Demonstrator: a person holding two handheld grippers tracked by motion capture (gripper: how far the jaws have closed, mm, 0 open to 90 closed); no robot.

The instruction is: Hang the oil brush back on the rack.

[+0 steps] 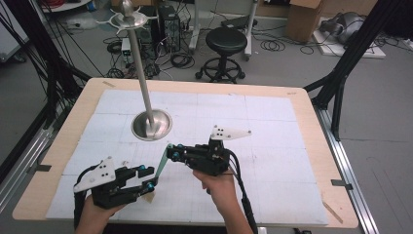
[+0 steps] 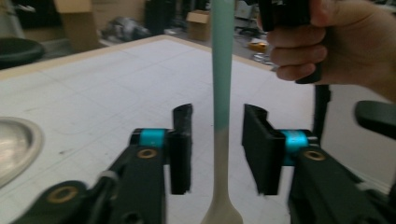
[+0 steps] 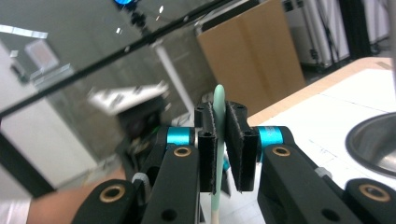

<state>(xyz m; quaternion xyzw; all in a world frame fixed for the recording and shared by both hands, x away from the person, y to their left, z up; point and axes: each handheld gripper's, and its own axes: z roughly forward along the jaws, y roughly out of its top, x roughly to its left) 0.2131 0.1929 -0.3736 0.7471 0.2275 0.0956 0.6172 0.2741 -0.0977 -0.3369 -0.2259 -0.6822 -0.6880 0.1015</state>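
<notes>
Counter (image 1: 302, 146): steel stand (image 1: 151, 124) far left of centre. My right tool (image 3: 219, 140) clamped on mint-green spatula (image 1: 162, 163), near centre, slanting down to my left tool (image 2: 215, 140), jaws apart around handle, seemingly not touching.

Slim spatula (image 1: 162, 161) held off the table, slanted between two grippers.

Mint-green along the upper handle, cream-white lower down, widening into a flat end near the bottom of the left gripper view (image 2: 222, 93). Clamped at the green end between the right gripper's (image 3: 219, 140) pads; passes untouched through the gap of the left gripper (image 2: 217, 140).
</notes>
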